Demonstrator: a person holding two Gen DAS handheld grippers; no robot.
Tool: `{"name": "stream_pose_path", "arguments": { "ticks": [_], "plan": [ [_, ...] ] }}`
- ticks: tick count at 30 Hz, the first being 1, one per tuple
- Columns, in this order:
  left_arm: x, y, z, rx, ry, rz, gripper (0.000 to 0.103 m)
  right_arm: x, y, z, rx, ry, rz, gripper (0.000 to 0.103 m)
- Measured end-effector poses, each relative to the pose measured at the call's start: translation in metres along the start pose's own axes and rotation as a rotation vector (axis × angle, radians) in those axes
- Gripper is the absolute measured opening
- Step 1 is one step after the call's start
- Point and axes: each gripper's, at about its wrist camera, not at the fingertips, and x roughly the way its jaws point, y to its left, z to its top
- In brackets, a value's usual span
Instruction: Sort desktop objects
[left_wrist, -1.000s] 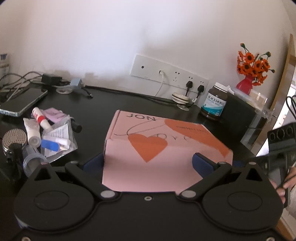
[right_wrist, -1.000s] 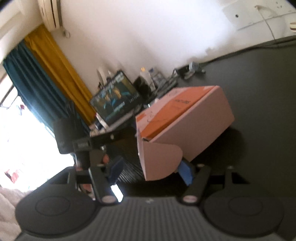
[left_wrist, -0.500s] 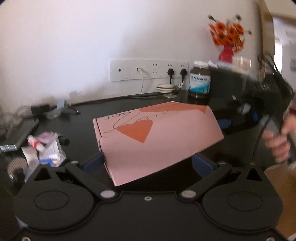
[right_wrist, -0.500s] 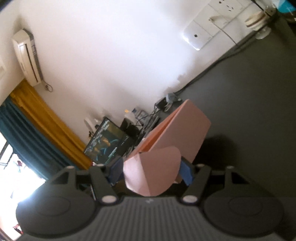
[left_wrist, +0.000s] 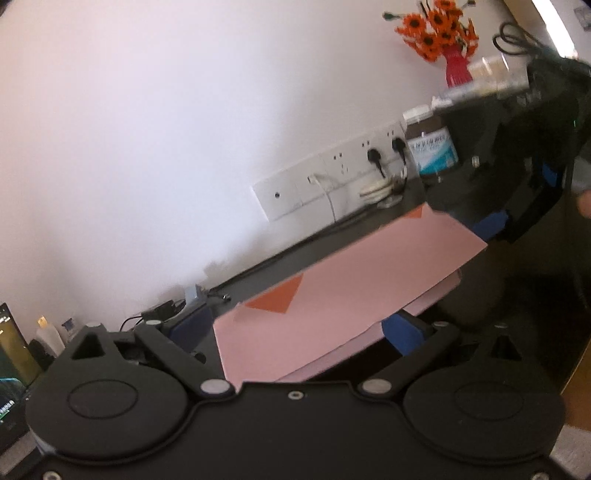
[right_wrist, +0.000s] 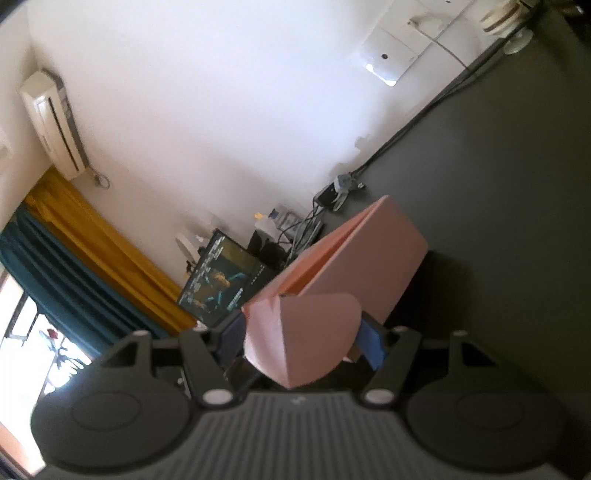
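My left tool (left_wrist: 299, 326) is wide and closing, with the pink cardboard box with orange hearts (left_wrist: 343, 291) between its blue pads. My right tool (right_wrist: 301, 338) is half open, gripping the box's round flap (right_wrist: 317, 336) above the black counter (right_wrist: 517, 184).

Left hand-held gripper (left_wrist: 301, 328): rolled to one side, pointing slightly downward; jaws wide apart and closing, the pink box (left_wrist: 343, 291) between them; blue pads (left_wrist: 402, 334) at the box's near end, contact unclear.
Right hand-held gripper (right_wrist: 301, 338): also rolled, pointing slightly downward; jaws about half apart, blue pads on either side of the box's rounded flap (right_wrist: 317, 336), gripping it.
Right gripper from the left view: dark, blurred, at the box's far right end.
Person's hand (left_wrist: 583, 203): a sliver at the right edge.
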Motion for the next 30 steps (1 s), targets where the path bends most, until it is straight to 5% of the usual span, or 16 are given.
{"name": "stream_pose_path", "arguments": {
  "ticks": [5,10,15,20,23,27,30],
  "plan": [
    [-0.006,0.003,0.004,-0.018,-0.019,-0.019,0.101,-0.019,0.019,-0.004,-0.194,-0.077,-0.134,0.07],
    [-0.004,0.007,0.006,-0.059,-0.015,-0.052,0.101,-0.024,0.072,-0.037,-0.702,-0.1,-0.357,0.071],
    [-0.005,0.011,0.004,-0.098,-0.01,-0.074,0.101,-0.017,0.103,-0.085,-1.105,-0.055,-0.413,0.072],
    [-0.005,0.018,0.002,-0.14,-0.005,-0.11,0.101,0.006,0.114,-0.108,-1.227,-0.033,-0.47,0.068],
    [-0.007,0.026,-0.002,-0.178,-0.007,-0.143,0.102,0.022,0.117,-0.114,-1.256,-0.032,-0.539,0.054],
    [-0.015,0.039,-0.009,-0.228,-0.025,-0.142,0.102,0.025,0.114,-0.111,-1.184,-0.042,-0.563,0.029],
    [-0.021,0.054,-0.016,-0.291,-0.041,-0.136,0.103,0.018,0.115,-0.102,-1.072,-0.058,-0.526,0.026]
  ]
}}
